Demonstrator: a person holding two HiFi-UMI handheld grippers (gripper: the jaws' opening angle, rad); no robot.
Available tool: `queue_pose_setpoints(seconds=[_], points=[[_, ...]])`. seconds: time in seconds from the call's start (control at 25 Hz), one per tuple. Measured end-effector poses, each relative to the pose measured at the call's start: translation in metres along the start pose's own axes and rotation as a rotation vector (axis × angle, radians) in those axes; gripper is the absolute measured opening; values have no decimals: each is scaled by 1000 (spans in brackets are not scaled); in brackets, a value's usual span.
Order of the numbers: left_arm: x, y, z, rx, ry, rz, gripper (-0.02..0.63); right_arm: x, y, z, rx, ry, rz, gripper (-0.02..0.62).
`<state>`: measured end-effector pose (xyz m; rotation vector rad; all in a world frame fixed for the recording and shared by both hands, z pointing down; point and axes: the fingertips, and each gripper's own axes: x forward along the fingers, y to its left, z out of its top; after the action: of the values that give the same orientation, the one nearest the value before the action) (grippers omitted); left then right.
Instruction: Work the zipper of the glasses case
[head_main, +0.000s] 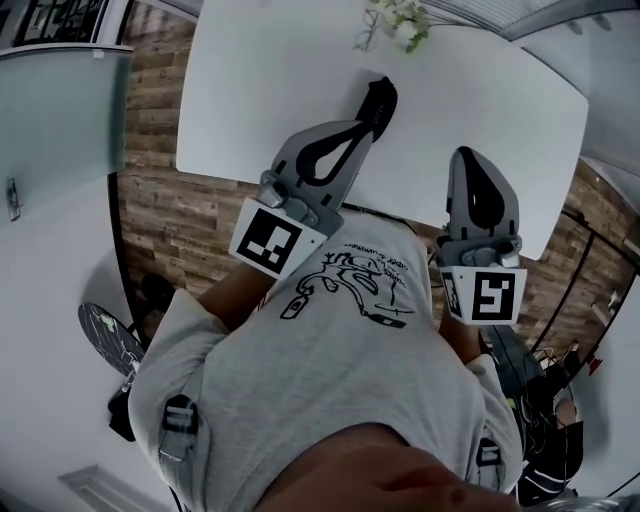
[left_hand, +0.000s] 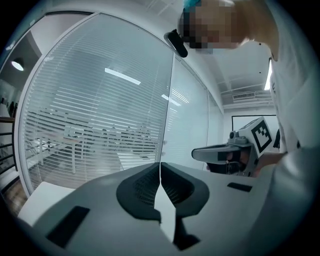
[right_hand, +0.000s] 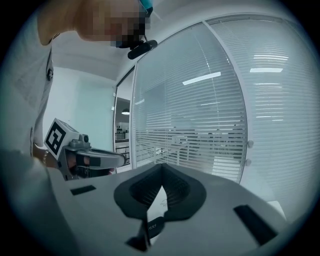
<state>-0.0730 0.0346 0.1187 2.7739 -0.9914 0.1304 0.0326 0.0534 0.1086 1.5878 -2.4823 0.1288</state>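
A dark, long object (head_main: 381, 98), apparently the glasses case, lies on the white table (head_main: 260, 90), just beyond the tip of my left gripper (head_main: 368, 120). Neither gripper view shows it clearly. In the left gripper view the left gripper (left_hand: 161, 167) is shut, tips touching, with nothing between them. My right gripper (head_main: 465, 156) hovers over the table's near edge, to the right of the case. Its tips (right_hand: 162, 172) are shut and hold nothing. A small dark piece with pale print (right_hand: 154, 228) shows low in the gap between the jaws; I cannot tell what it is.
A sprig of pale flowers (head_main: 400, 22) stands at the table's far edge. Wood floor (head_main: 165, 210) runs along the table's left and near sides. A glass wall with blinds (left_hand: 100, 125) fills the background of both gripper views. The person's grey T-shirt (head_main: 330, 370) fills the lower head view.
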Motion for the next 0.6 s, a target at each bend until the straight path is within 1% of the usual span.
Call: queue_pose_setpoints(seconds=[0.12, 0.28, 0.48, 0.6], points=[[14, 20, -7, 1, 15, -11, 21, 19, -8, -8, 5, 13, -23, 5], [24, 32, -14, 5, 38, -34, 21, 33, -12, -16, 19, 26, -36, 5], [36, 38, -24, -2, 70, -37, 21, 44, -15, -23, 19, 35, -13, 5], [46, 39, -36, -2, 96, -33, 21, 53, -19, -33, -26, 55, 18, 5]])
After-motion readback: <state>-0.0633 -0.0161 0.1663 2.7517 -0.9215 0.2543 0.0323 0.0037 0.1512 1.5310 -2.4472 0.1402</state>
